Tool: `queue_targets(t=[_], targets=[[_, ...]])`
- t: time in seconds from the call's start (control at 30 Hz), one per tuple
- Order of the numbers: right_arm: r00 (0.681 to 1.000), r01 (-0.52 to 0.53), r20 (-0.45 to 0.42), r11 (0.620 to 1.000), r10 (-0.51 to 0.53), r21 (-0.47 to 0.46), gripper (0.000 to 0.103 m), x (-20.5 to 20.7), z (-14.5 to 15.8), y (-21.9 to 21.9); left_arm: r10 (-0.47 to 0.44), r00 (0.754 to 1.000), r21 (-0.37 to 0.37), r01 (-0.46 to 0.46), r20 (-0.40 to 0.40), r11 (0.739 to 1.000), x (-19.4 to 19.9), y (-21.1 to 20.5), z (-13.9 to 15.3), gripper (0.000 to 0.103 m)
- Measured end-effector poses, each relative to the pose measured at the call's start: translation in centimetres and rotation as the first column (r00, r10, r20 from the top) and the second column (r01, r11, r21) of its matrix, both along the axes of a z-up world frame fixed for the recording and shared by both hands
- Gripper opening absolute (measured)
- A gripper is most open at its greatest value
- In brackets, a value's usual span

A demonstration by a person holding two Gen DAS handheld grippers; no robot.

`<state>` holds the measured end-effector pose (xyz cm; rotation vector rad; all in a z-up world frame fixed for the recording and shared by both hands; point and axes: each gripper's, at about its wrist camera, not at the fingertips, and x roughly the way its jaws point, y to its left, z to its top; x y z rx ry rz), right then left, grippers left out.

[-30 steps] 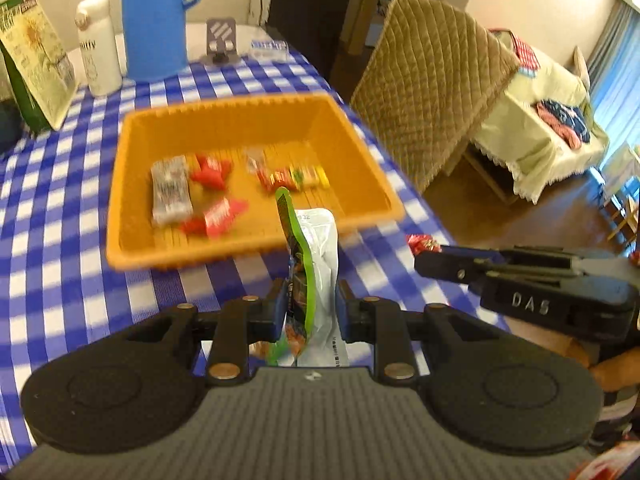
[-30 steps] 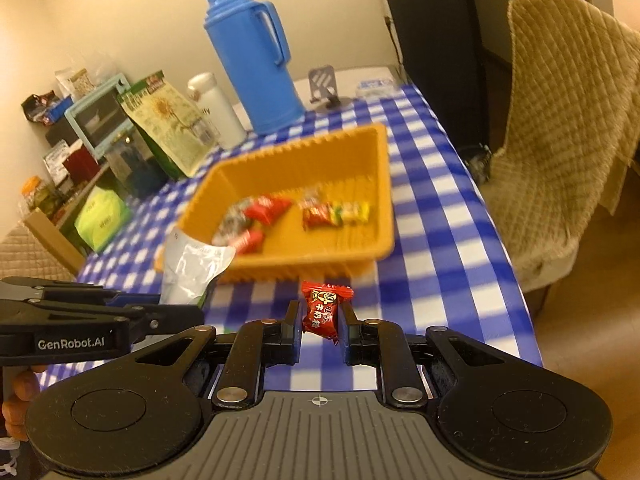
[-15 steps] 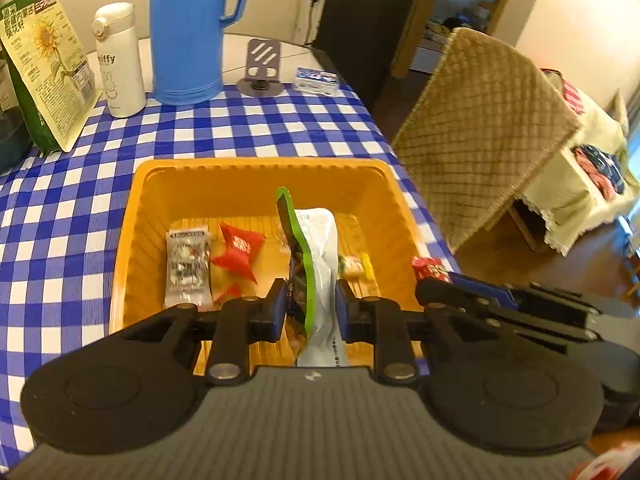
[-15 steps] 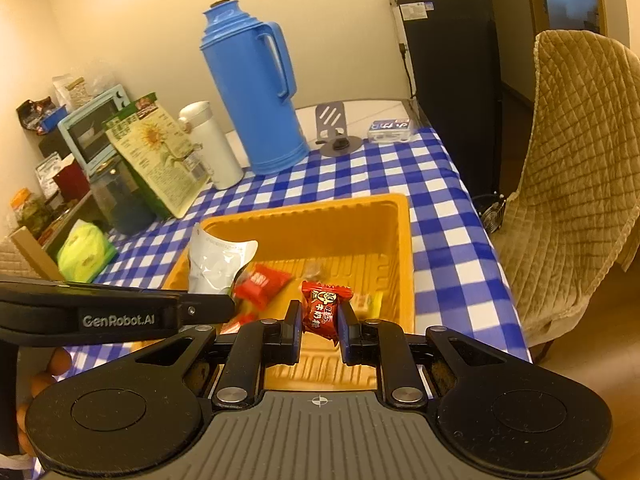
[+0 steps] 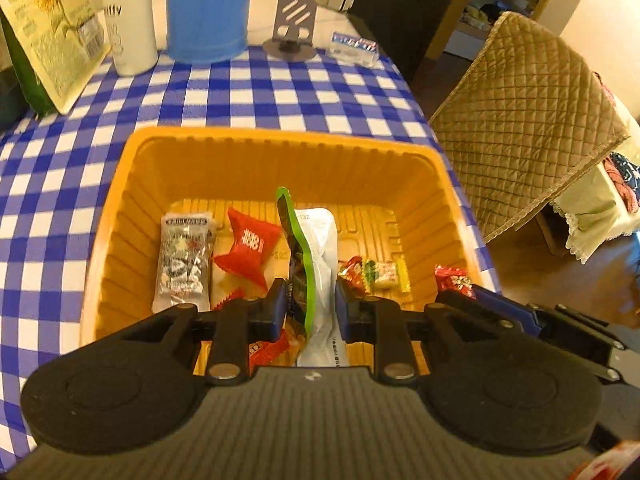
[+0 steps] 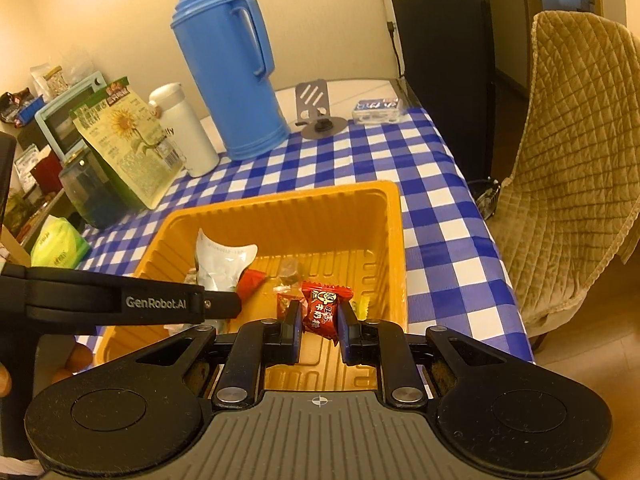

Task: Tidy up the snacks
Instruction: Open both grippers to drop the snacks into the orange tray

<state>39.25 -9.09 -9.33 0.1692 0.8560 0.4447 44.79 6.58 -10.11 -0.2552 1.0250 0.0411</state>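
The left gripper (image 5: pixel 310 308) is clamped on a white-and-green pouch (image 5: pixel 314 264), which stands upright between its pads over the orange tray (image 5: pixel 280 148). The right gripper (image 6: pixel 319 326) is pinched tight on a small red candy (image 6: pixel 322 308), held over the tray's near right part. Both tools point down into the tray, side by side and close together.

The tray sits on the checked tablecloth (image 5: pixel 60 200) and already holds a silver packet (image 5: pixel 184 256), a red packet (image 5: pixel 248 246) and a few small sweets (image 5: pixel 374 274) along the right side.

The step in hand looks like the drop: both snacks are above the tray, neither yet let go. To do it well, lower each tool nearer the tray floor before parting the jaws, so the pieces land flat and do not bounce over the wall. The pouch is tall and floppy; I would tip it toward the bare middle strip between the red packet and the sweets, so it lies down rather than leaning on the wall. The candy is light and may cling to a pad, so open fully and lift straight up. Release one tool at a time, since the two sit close enough to knock each other.
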Motion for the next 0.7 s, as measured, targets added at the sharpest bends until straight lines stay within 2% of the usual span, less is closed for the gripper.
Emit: queue_targets(t=[0.27, 0.53, 0.7], targets=[[1.000, -0.006, -0.023, 1.000, 0.006, -0.012, 0.018, 0.6, -0.8, 0.2, -0.008, 0.999, -0.020, 0.007, -0.043, 1.000, 0.1, 0.1, -1.5, 0.023], [0.998, -0.024, -0.051, 0.999, 0.023, -0.034, 0.018, 1.2, -1.5, 0.6, -0.043, 0.999, -0.003, 0.043, -0.024, 0.999, -0.2, 0.6, -0.7, 0.023], [0.997, -0.028, -0.069, 0.998, 0.025, -0.049, 0.019, 1.5, -1.9, 0.7, -0.046, 0.999, 0.004, 0.046, -0.019, 0.999, -0.3, 1.3, -0.4, 0.027]])
